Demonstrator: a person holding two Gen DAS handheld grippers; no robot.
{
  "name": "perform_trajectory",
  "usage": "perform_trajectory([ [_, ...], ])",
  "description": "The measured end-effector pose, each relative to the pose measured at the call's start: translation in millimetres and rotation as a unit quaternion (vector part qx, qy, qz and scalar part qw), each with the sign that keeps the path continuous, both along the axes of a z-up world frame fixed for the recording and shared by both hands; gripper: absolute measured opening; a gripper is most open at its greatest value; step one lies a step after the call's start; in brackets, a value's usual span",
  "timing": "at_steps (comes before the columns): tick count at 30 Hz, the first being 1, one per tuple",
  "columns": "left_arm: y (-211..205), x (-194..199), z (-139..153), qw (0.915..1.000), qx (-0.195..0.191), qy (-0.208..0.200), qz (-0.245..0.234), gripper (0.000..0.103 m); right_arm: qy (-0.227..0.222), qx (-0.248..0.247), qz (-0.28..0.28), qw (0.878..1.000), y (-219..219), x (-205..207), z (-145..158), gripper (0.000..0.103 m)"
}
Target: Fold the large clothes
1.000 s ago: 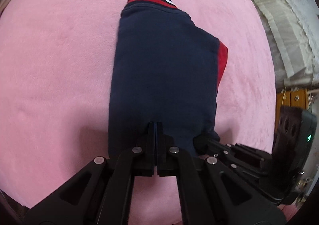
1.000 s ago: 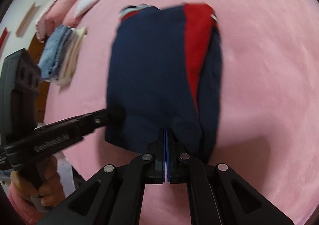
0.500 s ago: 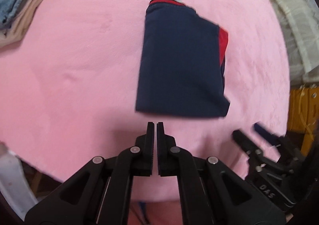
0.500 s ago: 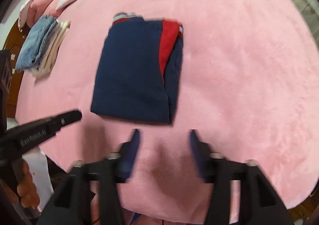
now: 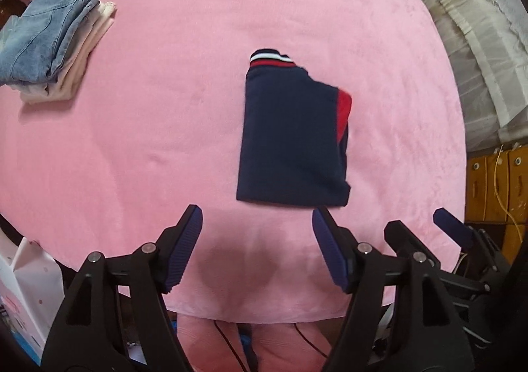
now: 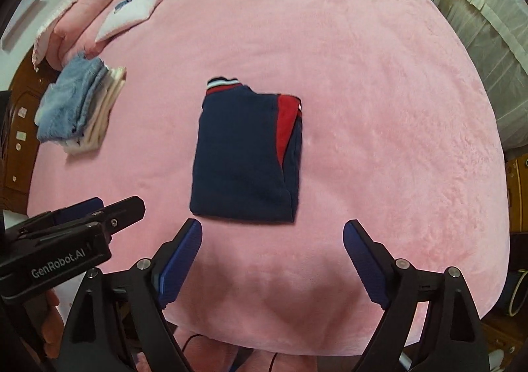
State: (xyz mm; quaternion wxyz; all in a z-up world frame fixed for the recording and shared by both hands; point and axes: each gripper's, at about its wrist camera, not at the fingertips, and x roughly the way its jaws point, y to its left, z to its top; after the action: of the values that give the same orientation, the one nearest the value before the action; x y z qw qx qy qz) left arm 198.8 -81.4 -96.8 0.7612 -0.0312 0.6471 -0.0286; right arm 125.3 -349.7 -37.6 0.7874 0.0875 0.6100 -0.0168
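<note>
A navy garment (image 5: pixel 290 144) with a red panel and a striped cuff lies folded into a rectangle on the pink bed (image 5: pixel 165 141). It also shows in the right wrist view (image 6: pixel 246 154). My left gripper (image 5: pixel 257 223) is open and empty, held back from the garment's near edge. My right gripper (image 6: pixel 272 233) is open and empty, also just short of the near edge. The right gripper shows at the lower right of the left wrist view (image 5: pixel 425 233). The left gripper shows at the lower left of the right wrist view (image 6: pixel 109 210).
A stack of folded clothes with denim on top (image 5: pixel 49 42) lies at the bed's far left, also in the right wrist view (image 6: pixel 79 105). Pink and white pillows (image 6: pixel 109 12) sit beyond it. A curtain (image 5: pixel 478 35) hangs at the right, wooden drawers (image 5: pixel 495 184) below it.
Both grippers were shut on the garment's near edge a second ago. They let go, opened and pulled back toward the bed's near edge. The garment stays folded flat.
</note>
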Motion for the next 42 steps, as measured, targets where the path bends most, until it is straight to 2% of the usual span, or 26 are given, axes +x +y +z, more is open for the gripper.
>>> perform_trajectory([
  [3, 0, 4, 4, 1.0000, -0.003, 0.004, 0.003, 0.067, -0.003, -0.004, -0.001, 1.000, -6, 3, 10, 0.090],
  [6, -5, 12, -8, 0.9998, -0.018, 0.011, -0.006, 0.067, 0.002, 0.003, 0.000, 1.000, -12, 8, 7, 0.090],
  [13, 0, 41, -78, 0.9967, -0.056, 0.057, -0.014, 0.067, 0.041, 0.102, -0.019, 0.994, -49, 36, -73, 0.091],
  [17, 14, 59, -124, 0.9912, -0.104, 0.083, -0.006, 0.067, 0.047, 0.173, -0.041, 0.983, -74, 52, -123, 0.090],
  [21, 29, 76, -156, 0.9897, -0.117, 0.080, 0.024, 0.067, 0.045, 0.258, -0.061, 0.963, -95, 66, -164, 0.090],
  [24, 28, 87, -173, 0.9885, -0.129, 0.078, 0.008, 0.067, 0.045, 0.295, -0.076, 0.951, -102, 76, -187, 0.090],
  [26, 28, 94, -178, 0.9866, -0.149, 0.067, -0.001, 0.067, 0.024, 0.327, -0.076, 0.942, -105, 83, -194, 0.089],
  [28, 32, 99, -182, 0.9832, -0.174, 0.056, 0.000, 0.067, 0.014, 0.348, -0.066, 0.935, -105, 92, -200, 0.084],
  [30, 37, 103, -186, 0.9793, -0.197, 0.045, 0.000, 0.067, 0.012, 0.352, -0.052, 0.934, -99, 102, -204, 0.065],
  [32, 39, 109, -190, 0.9755, -0.216, 0.042, 0.004, 0.067, 0.019, 0.355, -0.035, 0.934, -90, 114, -209, 0.058],
  [34, 40, 114, -197, 0.9696, -0.240, 0.045, 0.020, 0.063, 0.019, 0.359, -0.029, 0.933, -85, 123, -211, 0.055],
  [38, 39, 116, -194, 0.9713, -0.235, 0.035, 0.011, 0.056, 0.017, 0.351, -0.029, 0.936, -80, 128, -210, 0.044],
  [42, 43, 105, -184, 0.9680, -0.250, 0.016, 0.022, 0.045, 0.009, 0.343, -0.031, 0.939, -76, 122, -202, 0.038],
])
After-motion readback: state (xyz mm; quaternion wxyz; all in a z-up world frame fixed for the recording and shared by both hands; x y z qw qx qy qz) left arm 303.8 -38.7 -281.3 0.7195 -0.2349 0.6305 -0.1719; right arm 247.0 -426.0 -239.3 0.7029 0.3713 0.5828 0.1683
